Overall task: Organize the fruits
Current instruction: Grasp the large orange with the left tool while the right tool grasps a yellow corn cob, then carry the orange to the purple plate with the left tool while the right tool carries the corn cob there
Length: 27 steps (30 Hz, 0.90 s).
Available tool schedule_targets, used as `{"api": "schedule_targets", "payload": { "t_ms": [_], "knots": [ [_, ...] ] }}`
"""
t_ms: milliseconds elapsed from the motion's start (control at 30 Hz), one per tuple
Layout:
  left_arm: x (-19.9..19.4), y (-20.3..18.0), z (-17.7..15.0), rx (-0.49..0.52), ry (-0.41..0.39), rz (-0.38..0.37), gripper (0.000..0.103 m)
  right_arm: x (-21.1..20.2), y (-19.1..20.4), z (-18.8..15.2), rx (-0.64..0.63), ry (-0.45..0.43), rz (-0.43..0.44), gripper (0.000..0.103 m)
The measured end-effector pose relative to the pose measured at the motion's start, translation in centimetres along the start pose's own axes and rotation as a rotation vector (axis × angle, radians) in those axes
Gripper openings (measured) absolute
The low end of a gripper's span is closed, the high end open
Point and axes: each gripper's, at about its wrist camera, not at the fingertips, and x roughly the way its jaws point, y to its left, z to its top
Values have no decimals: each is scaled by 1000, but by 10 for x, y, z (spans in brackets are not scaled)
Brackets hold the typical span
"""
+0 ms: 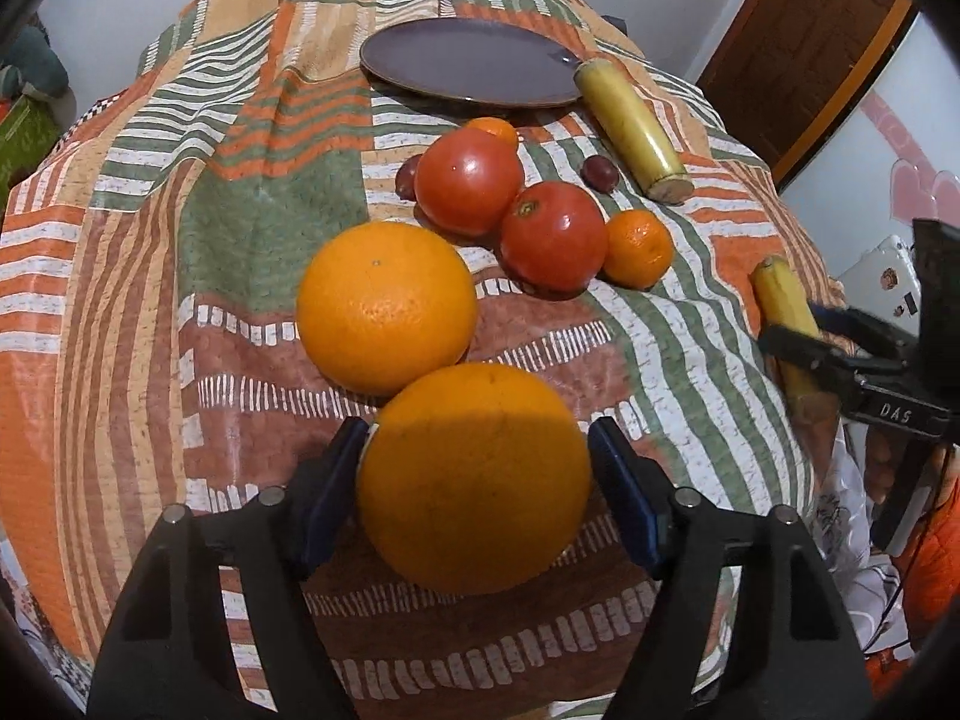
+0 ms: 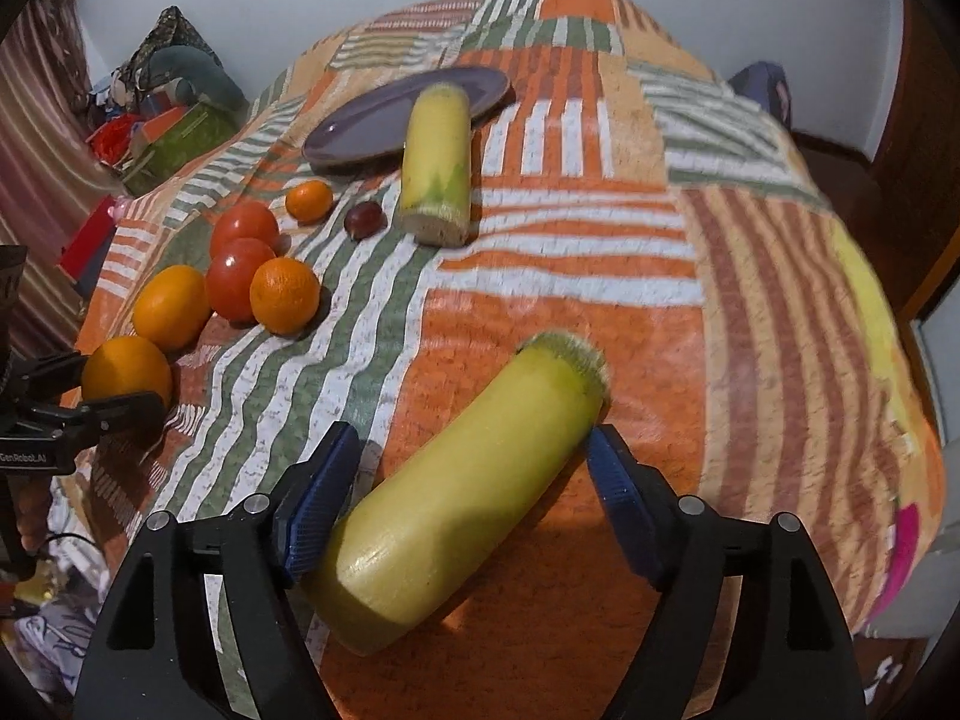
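My left gripper has its blue pads against both sides of a large orange near the table's front; it looks shut on it. A second large orange lies just beyond. Two tomatoes, two mandarins and two grapes lie further back, before a dark plate. My right gripper straddles a yellow squash piece; its jaws stand wide, the left pad close, the right pad apart. Another squash piece leans on the plate.
A patterned cloth covers the round table. The right gripper shows in the left wrist view at the right edge. Clutter and boxes stand beyond the table's left side. A wooden door stands at the back right.
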Motion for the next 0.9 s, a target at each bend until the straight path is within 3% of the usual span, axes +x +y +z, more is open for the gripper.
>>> {"api": "schedule_targets", "payload": {
  "t_ms": [167,333,567,700,900],
  "knots": [
    [-6,-2,2,10,-12,2,68,1,0,-2,16,3,13,70],
    [-8,0,0,6,-18,-2,68,-1,1,2,10,-35,11,38],
    [-8,-3,0,20,-26,14,68,-1,14,2,-65,-39,-14,36],
    [-9,-5,1,30,-31,19,68,2,4,3,-17,22,25,36],
    [-17,-6,5,28,-52,8,68,0,3,0,-11,27,29,36]
  ]
}}
